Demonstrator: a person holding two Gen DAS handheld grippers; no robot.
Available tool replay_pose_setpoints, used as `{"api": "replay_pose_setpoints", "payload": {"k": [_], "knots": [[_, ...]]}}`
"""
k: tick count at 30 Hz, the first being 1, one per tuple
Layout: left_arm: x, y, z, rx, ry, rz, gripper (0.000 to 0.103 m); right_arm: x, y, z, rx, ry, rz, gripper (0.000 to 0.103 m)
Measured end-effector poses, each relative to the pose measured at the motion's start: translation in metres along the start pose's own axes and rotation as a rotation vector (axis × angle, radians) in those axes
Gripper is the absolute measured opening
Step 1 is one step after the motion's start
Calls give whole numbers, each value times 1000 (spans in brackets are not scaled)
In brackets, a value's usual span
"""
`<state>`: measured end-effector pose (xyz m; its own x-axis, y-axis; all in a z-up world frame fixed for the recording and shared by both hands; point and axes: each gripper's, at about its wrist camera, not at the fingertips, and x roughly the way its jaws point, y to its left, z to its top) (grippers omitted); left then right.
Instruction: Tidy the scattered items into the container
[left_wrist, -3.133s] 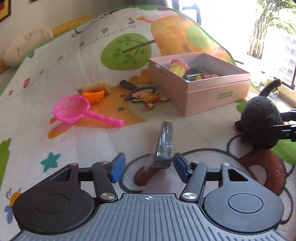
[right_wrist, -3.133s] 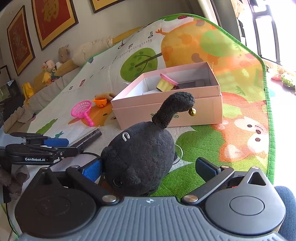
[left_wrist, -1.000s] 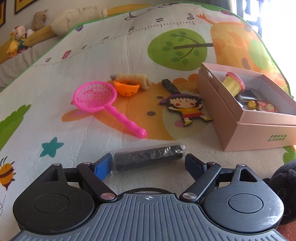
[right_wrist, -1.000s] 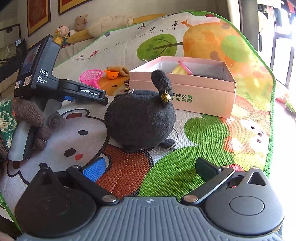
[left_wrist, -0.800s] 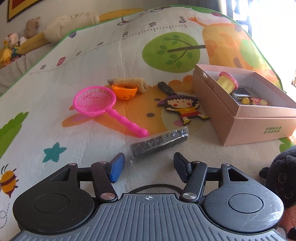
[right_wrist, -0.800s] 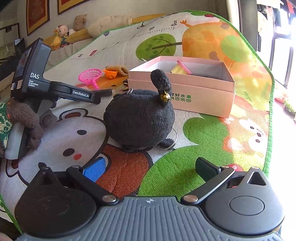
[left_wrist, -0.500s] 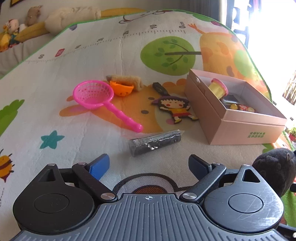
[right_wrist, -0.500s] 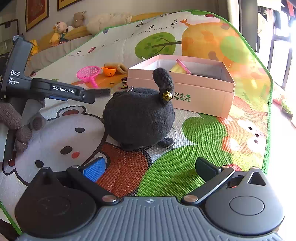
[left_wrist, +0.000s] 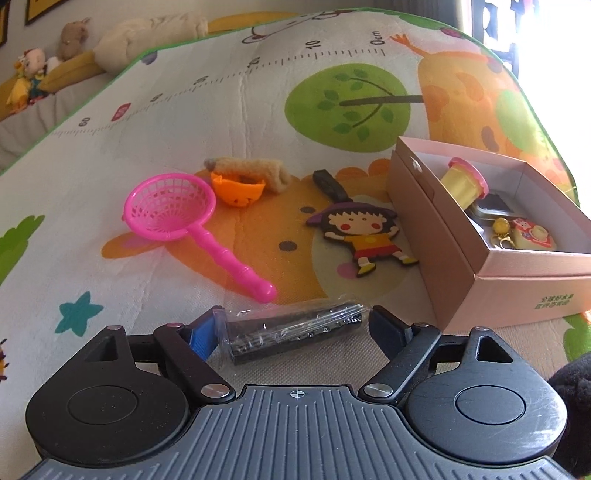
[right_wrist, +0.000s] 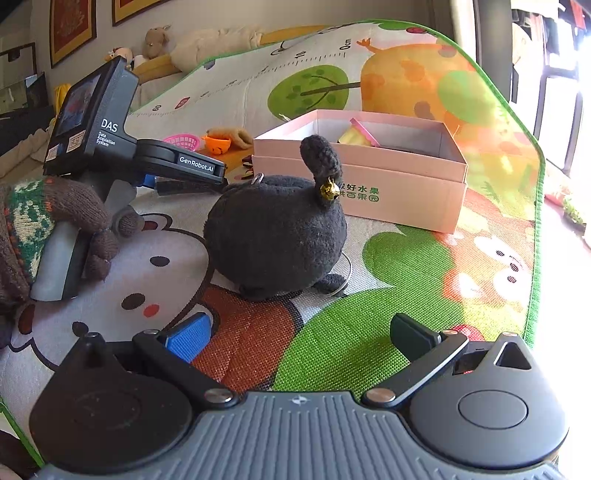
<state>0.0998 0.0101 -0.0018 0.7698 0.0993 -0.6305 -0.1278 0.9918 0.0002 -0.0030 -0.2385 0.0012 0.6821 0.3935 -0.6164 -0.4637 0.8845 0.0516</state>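
Note:
A black roll in clear plastic wrap (left_wrist: 295, 330) lies crosswise on the play mat between the fingers of my left gripper (left_wrist: 291, 328). The jaws are closing, and the blue pad and the black pad touch its two ends. The pink cardboard box (left_wrist: 517, 288) stands to the right, holding a yellow tub with a pink lid (left_wrist: 461, 182), a tin and a keychain. In the right wrist view a black plush toy (right_wrist: 273, 232) with a small gold bell sits on the mat ahead of my right gripper (right_wrist: 299, 338), which is open with nothing between its fingers.
A pink toy net (left_wrist: 173, 210), an orange cup (left_wrist: 238, 190), a tan plush piece (left_wrist: 255, 170), a dark flat bar (left_wrist: 328, 182) and a flat cartoon girl figure (left_wrist: 364, 236) lie on the mat left of the box. A gloved hand (right_wrist: 74, 210) holds the left gripper.
The left gripper let the wrapped roll drop, opened wide and drew back, then came forward and closed around the roll again. The right gripper and the plush toy stayed put.

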Motion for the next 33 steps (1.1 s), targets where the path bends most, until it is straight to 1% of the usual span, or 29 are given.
{"api": "replay_pose_setpoints", "payload": {"k": [3,6,9,11,15,20,24,28,33], "knots": [[-17,1,-13,52,11,-64,85,0,0,0,1,0,0,103],[-41,1,-30,114,29,-151,86,0,1,1,-3,4,-4,103],[-65,3,-49,153,32,-225,86,1,2,1,-11,9,-11,103],[-78,5,-59,168,31,-256,86,2,3,1,-16,13,-15,103],[-94,5,-72,164,33,-310,87,2,4,1,-23,17,-22,103],[-95,1,-75,184,29,-313,95,2,2,2,-16,25,-13,103],[-92,-3,-75,191,26,-299,97,2,-1,4,8,35,-4,103],[-91,-4,-75,199,27,-299,99,4,4,6,-15,62,-24,103],[-90,-4,-76,199,21,-312,103,2,3,3,-26,40,-12,103]]}}
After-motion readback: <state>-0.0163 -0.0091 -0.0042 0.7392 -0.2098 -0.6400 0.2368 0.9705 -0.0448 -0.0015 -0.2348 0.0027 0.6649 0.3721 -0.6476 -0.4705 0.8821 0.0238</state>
